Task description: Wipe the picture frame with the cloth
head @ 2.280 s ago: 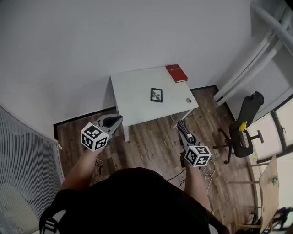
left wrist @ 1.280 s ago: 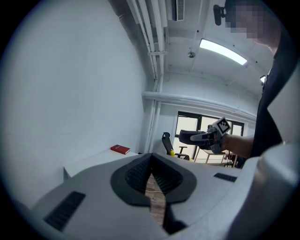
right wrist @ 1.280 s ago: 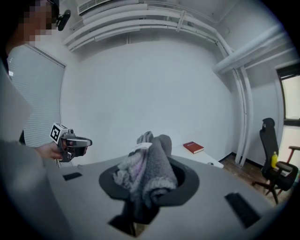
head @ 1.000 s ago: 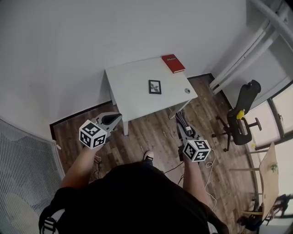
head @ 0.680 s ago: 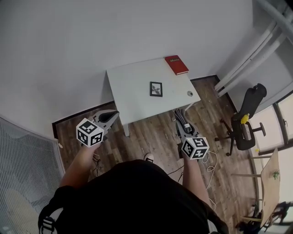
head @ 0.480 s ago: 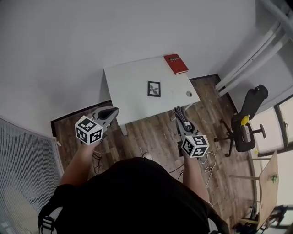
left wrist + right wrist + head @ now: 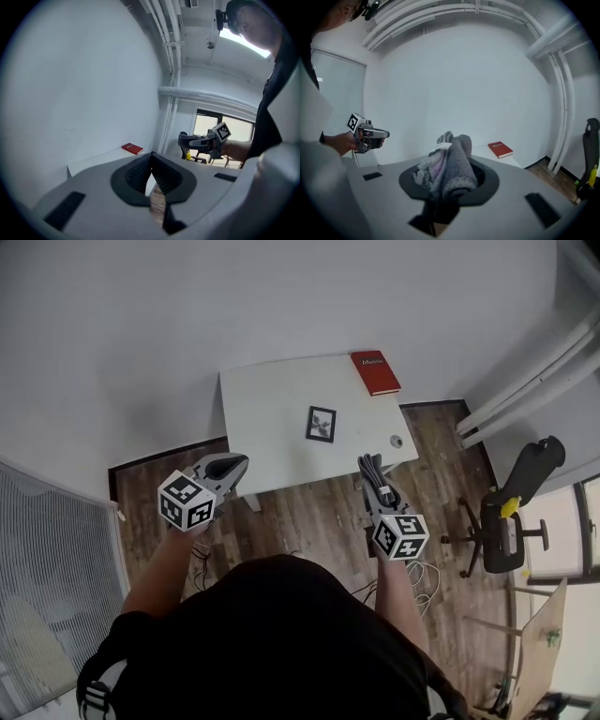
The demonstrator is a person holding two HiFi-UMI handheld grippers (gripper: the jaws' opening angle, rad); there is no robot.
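Note:
A small black picture frame (image 7: pixel 322 424) lies flat near the middle of the white table (image 7: pixel 272 409). My right gripper (image 7: pixel 368 468) hovers over the floor just before the table's front right edge, shut on a grey cloth (image 7: pixel 449 168) that bulges out between its jaws. My left gripper (image 7: pixel 237 463) hangs at the table's front left corner, jaws shut with nothing between them. In the left gripper view the closed jaws (image 7: pixel 152 165) point past the table's edge, and the right gripper (image 7: pixel 202 142) shows across the room. The picture frame is hidden in both gripper views.
A red book (image 7: pixel 375 372) lies at the table's back right corner, also seen as a red book (image 7: pixel 500 149). A small round object (image 7: pixel 397 440) sits near the front right edge. An office chair (image 7: pixel 520 502) stands right; a white mesh screen (image 7: pixel 47 577) stands left. Cables (image 7: pixel 427 577) trail on the wood floor.
Both grippers have drifted forward toward the table's front edge. The right gripper still clamps the cloth and the left stays shut and empty. A foot seen earlier is out of sight.

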